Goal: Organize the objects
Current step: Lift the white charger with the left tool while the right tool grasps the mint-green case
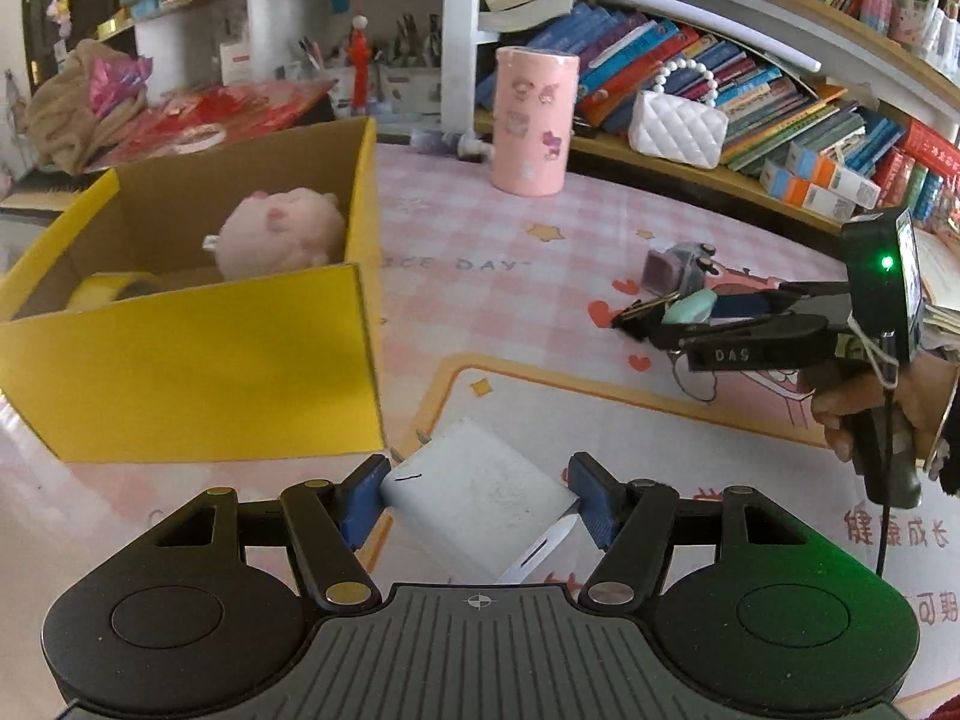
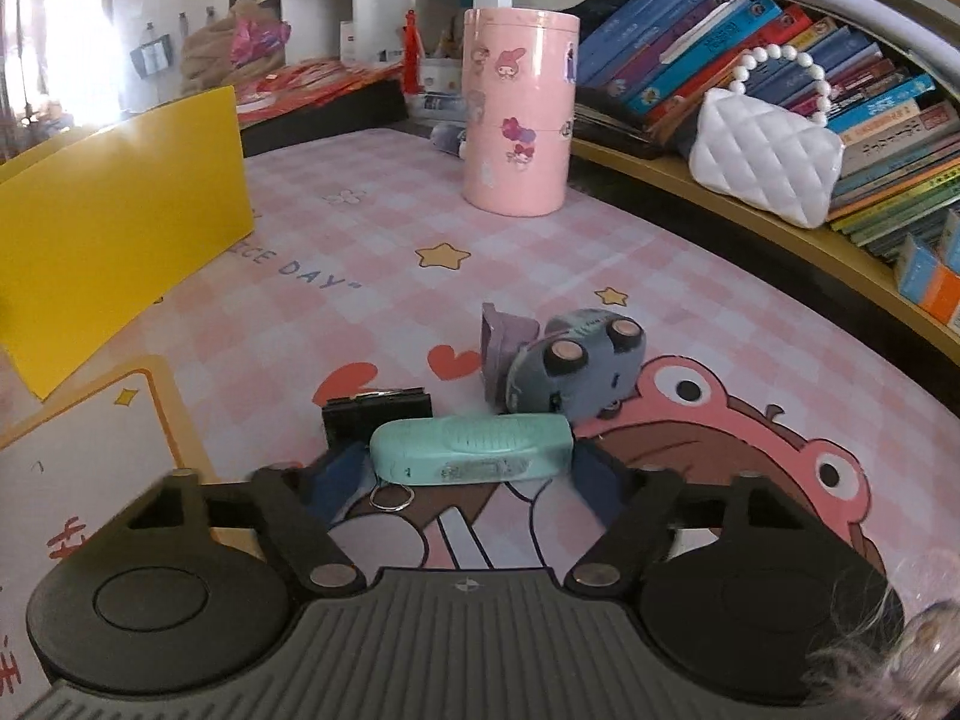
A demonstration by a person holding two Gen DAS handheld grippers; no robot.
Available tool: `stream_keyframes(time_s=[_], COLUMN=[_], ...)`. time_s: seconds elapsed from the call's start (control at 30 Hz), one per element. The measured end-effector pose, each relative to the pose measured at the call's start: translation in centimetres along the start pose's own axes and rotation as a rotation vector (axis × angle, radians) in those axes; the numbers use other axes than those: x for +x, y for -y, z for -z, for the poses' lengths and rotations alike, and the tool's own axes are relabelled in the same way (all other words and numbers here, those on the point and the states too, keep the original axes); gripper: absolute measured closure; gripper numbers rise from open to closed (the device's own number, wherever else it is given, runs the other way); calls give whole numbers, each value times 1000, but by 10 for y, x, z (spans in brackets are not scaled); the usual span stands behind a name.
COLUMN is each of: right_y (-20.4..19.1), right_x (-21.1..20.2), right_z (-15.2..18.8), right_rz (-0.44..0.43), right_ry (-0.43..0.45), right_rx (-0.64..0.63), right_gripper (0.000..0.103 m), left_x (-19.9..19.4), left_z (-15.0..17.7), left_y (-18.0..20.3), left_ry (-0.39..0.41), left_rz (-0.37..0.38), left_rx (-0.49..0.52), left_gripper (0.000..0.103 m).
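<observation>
Meanwhile, left gripper [image 1: 477,495] jaws clamp a white block [image 1: 480,492] beside the yellow box [image 1: 198,360]; right gripper [image 2: 471,471] jaws grip a mint case [image 2: 471,450].

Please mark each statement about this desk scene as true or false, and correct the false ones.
1. The left gripper holds a white flat block. True.
2. The yellow box is empty. False: a pink plush toy and a yellow tape roll lie inside.
3. A mint green device sits between the fingers of the right gripper. True.
4. The pink cylinder lies on its side. False: it stands upright.
5. The toy car is inside the box. False: it rests on the mat.
</observation>
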State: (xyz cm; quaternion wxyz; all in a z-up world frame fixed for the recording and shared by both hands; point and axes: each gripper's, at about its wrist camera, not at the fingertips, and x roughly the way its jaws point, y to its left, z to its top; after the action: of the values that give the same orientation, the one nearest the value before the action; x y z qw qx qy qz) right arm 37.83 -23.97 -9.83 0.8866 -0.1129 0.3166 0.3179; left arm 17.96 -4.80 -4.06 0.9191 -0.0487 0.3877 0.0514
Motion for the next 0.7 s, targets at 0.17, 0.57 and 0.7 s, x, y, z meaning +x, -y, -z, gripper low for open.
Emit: stream_keyframes(time_s=[0.17, 0.57, 0.7], right_y=[-3, -57, -87], right_x=[-6, -81, -107], right_z=[-3, 7, 10], right_rz=[15, 233, 297], right_ry=[8, -30, -66], right_rx=[23, 203, 315], right_gripper=[36, 36, 36], left_x=[-4, -22, -29], left_z=[5, 15, 21], left_y=[-10, -40, -58], left_ry=[-7, 39, 45], left_rz=[3, 83, 95], left_rx=[-9, -23, -50], left_gripper=[38, 38, 38])
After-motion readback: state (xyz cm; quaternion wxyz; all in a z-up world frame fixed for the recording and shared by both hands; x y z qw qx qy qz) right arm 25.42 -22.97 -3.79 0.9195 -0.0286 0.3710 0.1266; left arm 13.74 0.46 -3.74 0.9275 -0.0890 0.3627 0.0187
